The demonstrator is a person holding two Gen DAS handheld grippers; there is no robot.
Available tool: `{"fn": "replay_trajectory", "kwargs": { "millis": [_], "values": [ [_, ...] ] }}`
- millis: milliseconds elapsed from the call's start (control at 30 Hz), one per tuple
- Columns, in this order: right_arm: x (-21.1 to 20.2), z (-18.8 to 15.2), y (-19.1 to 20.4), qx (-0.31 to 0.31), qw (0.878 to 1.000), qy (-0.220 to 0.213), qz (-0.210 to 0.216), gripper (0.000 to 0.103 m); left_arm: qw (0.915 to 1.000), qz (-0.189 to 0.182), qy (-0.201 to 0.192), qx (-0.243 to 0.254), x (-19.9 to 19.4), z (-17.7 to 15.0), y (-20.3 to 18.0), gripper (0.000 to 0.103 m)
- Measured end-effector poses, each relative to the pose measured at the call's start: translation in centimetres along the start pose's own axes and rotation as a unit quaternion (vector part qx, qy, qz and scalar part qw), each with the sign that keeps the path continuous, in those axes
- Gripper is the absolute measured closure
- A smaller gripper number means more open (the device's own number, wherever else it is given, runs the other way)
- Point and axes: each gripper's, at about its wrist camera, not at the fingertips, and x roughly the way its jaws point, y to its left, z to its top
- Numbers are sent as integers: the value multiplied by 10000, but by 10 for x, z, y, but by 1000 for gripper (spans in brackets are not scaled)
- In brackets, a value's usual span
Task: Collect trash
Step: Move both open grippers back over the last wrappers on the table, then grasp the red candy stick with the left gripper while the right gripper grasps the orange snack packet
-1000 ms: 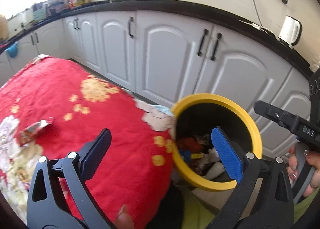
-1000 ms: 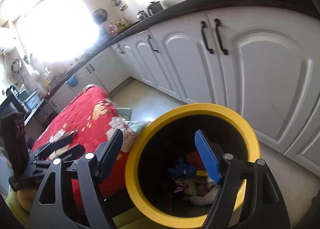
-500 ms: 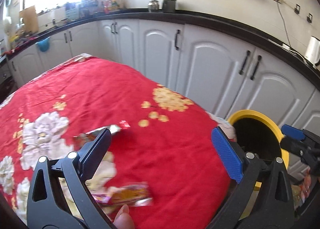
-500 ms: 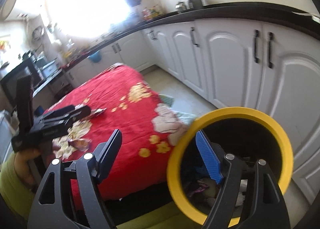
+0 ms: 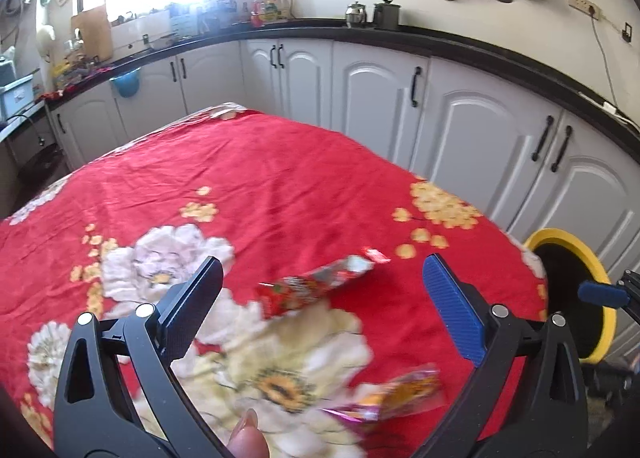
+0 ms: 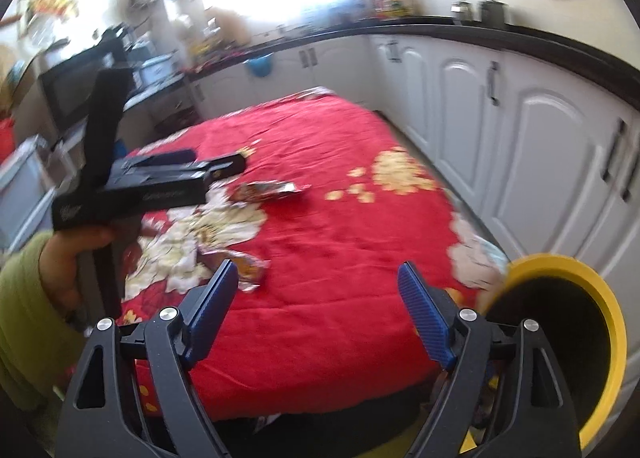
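A red and silver snack wrapper lies on the red floral tablecloth, just beyond my open, empty left gripper. A second orange and pink wrapper lies nearer, low between its fingers. In the right wrist view the far wrapper lies just right of the left gripper's tips, and the near wrapper lies by my open, empty right gripper. The yellow-rimmed bin stands at the table's right edge and also shows in the left wrist view.
White kitchen cabinets under a black counter run behind and to the right of the table. The floor gap lies between table and cabinets. A person's green-sleeved arm holds the left gripper.
Both grippers have swung left, away from the bin and over the table. The bin has slid to the right edge of both views. The two wrappers have come into view.
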Motion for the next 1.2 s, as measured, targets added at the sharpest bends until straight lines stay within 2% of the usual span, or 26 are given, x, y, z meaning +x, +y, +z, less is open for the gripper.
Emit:
{"fn": "replay_trajectory", "kwargs": {
  "millis": [67, 233, 467, 500, 533, 600, 733, 900, 1033, 1167, 1200],
  "values": [
    [13, 2, 16, -319, 9994, 124, 100, 24, 10000, 36, 40, -9, 6, 2, 14, 11],
    [54, 5, 50, -1028, 9929, 502, 339, 24, 9994, -202, 286, 71, 23, 5, 35, 11],
    [106, 5, 67, -1494, 9828, 1016, 393, 25, 9948, -623, 675, 443, 49, 0, 40, 11],
    [110, 5, 67, -1501, 9823, 1051, 386, 26, 9937, -693, 742, 473, 53, -1, 39, 11],
    [114, 4, 67, -1505, 9819, 1080, 388, 33, 9930, -745, 773, 493, 56, -2, 39, 11],
    [120, 2, 66, -1508, 9809, 1164, 398, 40, 9922, -785, 804, 534, 61, -2, 38, 14],
    [118, -1, 67, -1548, 9806, 1108, 461, 54, 9902, -909, 881, 587, 73, -2, 33, 24],
    [107, -10, 66, -1581, 9802, 1116, 423, 60, 9859, -1001, 1055, 825, 85, -7, 20, 38],
    [97, -14, 57, -1291, 9851, 1058, 419, 69, 9830, -1069, 1221, 862, 90, -15, 16, 57],
    [84, -18, 46, -974, 9896, 980, 394, 70, 9831, -1033, 1252, 844, 89, -20, 12, 74],
    [81, -20, 42, -888, 9909, 948, 361, 71, 9835, -1028, 1259, 799, 88, -21, 11, 81]
  ]
}}
